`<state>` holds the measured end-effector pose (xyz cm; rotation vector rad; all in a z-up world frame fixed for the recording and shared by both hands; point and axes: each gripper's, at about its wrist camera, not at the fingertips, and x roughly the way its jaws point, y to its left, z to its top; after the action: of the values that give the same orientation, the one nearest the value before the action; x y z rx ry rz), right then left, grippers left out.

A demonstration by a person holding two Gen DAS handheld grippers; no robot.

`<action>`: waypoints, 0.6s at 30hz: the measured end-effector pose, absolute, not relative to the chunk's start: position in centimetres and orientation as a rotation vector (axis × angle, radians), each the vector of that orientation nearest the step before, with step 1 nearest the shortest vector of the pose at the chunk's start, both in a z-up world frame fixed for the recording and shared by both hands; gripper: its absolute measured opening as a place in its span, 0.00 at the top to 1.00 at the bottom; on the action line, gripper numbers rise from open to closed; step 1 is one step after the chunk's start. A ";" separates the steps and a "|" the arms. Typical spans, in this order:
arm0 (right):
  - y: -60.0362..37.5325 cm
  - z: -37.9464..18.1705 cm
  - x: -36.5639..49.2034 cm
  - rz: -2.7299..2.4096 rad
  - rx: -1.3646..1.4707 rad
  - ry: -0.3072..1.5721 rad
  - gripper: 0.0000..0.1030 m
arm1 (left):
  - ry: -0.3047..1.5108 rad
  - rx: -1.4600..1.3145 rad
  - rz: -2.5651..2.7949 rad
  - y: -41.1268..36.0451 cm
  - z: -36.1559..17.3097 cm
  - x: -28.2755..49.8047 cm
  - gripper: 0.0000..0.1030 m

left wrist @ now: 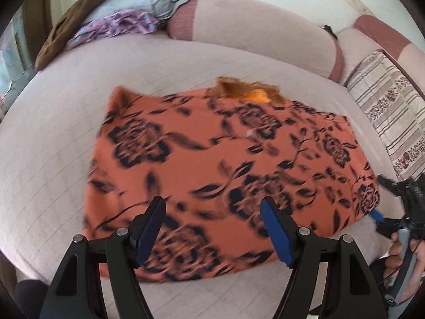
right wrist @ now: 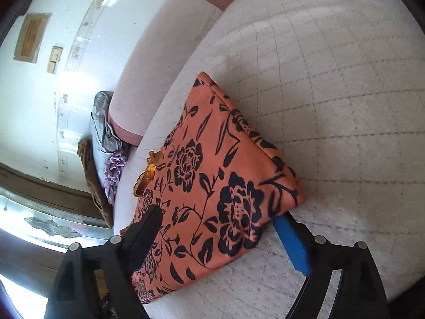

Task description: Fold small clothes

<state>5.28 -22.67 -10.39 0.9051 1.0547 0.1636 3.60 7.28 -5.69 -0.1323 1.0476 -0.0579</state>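
An orange garment with a black flower print (left wrist: 212,159) lies folded flat on the pale checked cushion (left wrist: 53,146). A darker orange frilled piece (left wrist: 247,90) peeks out at its far edge. My left gripper (left wrist: 212,202) hovers open over the garment's near edge, nothing between its fingers. My right gripper (right wrist: 217,214) stands open across the garment's (right wrist: 212,172) near corner. Its blue-padded finger (right wrist: 290,242) reaches under that corner and the black one (right wrist: 148,226) is above the cloth. The right gripper (left wrist: 379,196), held by a hand (left wrist: 403,260), also appears in the left wrist view.
A pile of brown, grey and purple clothes (left wrist: 119,16) lies at the far left, by a pink bolster (left wrist: 252,26). A striped patterned cushion (left wrist: 387,111) sits at the right. A white wall (right wrist: 66,66) runs behind the sofa.
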 end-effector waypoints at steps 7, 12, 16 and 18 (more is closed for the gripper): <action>-20.9 -10.5 7.4 0.134 0.785 1.074 0.74 | 1.043 -0.121 -0.081 4.3 -5.9 5.1 0.28; -21.6 -11.8 7.6 0.108 0.850 1.056 0.33 | 1.139 0.018 -0.088 1.3 -10.9 7.2 0.19; -19.6 -10.7 9.4 0.101 0.676 1.113 0.82 | 1.102 0.054 -0.092 0.4 -9.8 7.4 0.22; -18.3 -9.2 10.1 0.095 0.571 1.114 0.84 | 1.038 -0.036 -0.133 1.6 -8.1 6.8 0.23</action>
<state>10.05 -18.27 -9.20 0.5710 1.1135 0.0945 6.76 1.59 -8.06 -0.0358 1.0379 -0.1331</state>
